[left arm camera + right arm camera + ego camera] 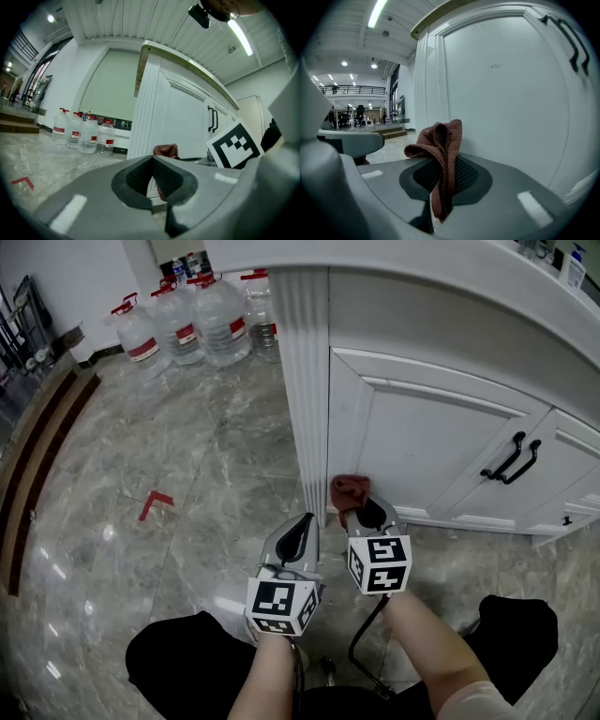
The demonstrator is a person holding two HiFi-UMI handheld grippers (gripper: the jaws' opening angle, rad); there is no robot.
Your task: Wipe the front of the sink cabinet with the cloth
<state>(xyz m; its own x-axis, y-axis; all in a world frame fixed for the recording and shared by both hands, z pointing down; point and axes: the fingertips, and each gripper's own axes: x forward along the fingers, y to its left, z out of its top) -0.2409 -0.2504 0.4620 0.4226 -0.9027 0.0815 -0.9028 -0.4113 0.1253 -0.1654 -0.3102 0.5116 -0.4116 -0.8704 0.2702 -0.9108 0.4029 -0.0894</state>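
Observation:
The white sink cabinet [422, 437] stands ahead, with a fluted corner post [305, 381] and panelled doors [506, 93]. My right gripper [361, 512] is shut on a reddish-brown cloth [349, 490], which bunches out past the jaws [440, 145] close to the lower left corner of the left door. In the left gripper view the cloth [165, 151] peeks over the jaws. My left gripper [302, 535] hangs beside the right one, near the foot of the post, shut with nothing between its jaws [152, 180].
Several large water bottles [192, 320] with red caps stand on the marble floor at the back left [84, 133]. Black handles [511, 460] sit where the doors meet. A red floor mark [155, 502] lies left. Wooden steps [37, 446] run along the far left.

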